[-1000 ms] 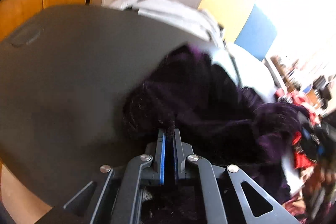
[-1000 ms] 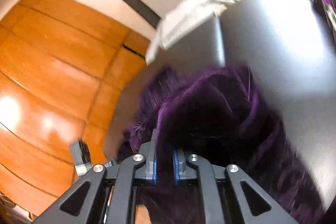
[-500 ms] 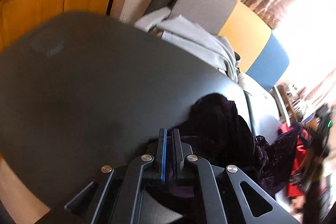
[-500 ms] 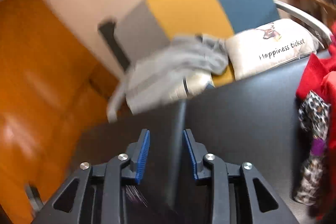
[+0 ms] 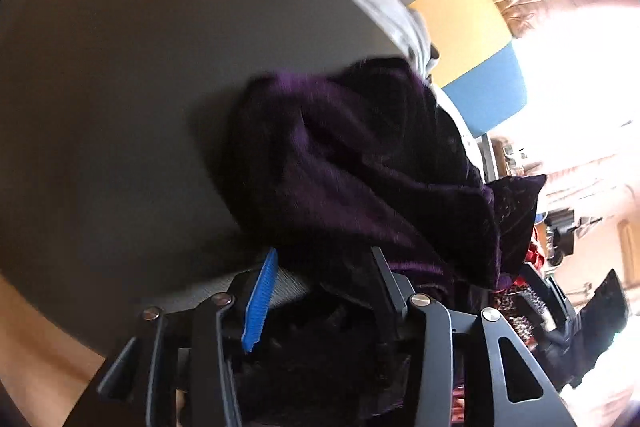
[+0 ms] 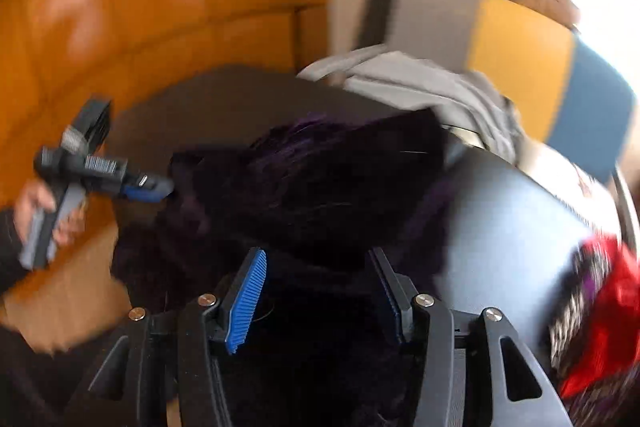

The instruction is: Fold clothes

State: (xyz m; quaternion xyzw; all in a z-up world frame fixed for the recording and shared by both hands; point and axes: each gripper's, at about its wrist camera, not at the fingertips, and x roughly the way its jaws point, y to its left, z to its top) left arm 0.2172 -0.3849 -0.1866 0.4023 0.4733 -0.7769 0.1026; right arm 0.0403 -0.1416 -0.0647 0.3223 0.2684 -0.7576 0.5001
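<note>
My left claw (image 5: 320,267) stands with its jaws spread wide, the blue ribbed pad on one side and the black finger on the other well apart, and the dark purple velvety garment (image 5: 360,163) bunched in the gap between them; I judge it released, not pinching, though cloth drapes over the fingers. My right claw (image 6: 320,279) is likewise spread open, with the same purple cloth (image 6: 312,187) piled between and ahead of its fingers, gripping nothing that I can see. In the right wrist view the left claw (image 6: 160,187) shows at the far left, its tip touching the edge of the heap. The garment lies crumpled in a mound on the dark grey round table (image 5: 120,87), towards the near edge, with a pale grey folded garment (image 6: 420,87) lying further back at the table's far side and a red and patterned heap of clothes (image 6: 600,307) off to the right. The purple piece looks to me soft, limp and rather thick, with a plush nap that should give the ribbed pads good purchase; I judge it light but bulky, so it will sag and trail wherever it is not supported. Nothing about it looks fragile. I would look for a hem or a corner, such as the pointed flap (image 5: 516,195) sticking out at the right of the heap, and take one layer only at two separated points, so the cloth can be drawn flat before any fold. Both views are blurred, so I cannot make out seams or sleeves.
</note>
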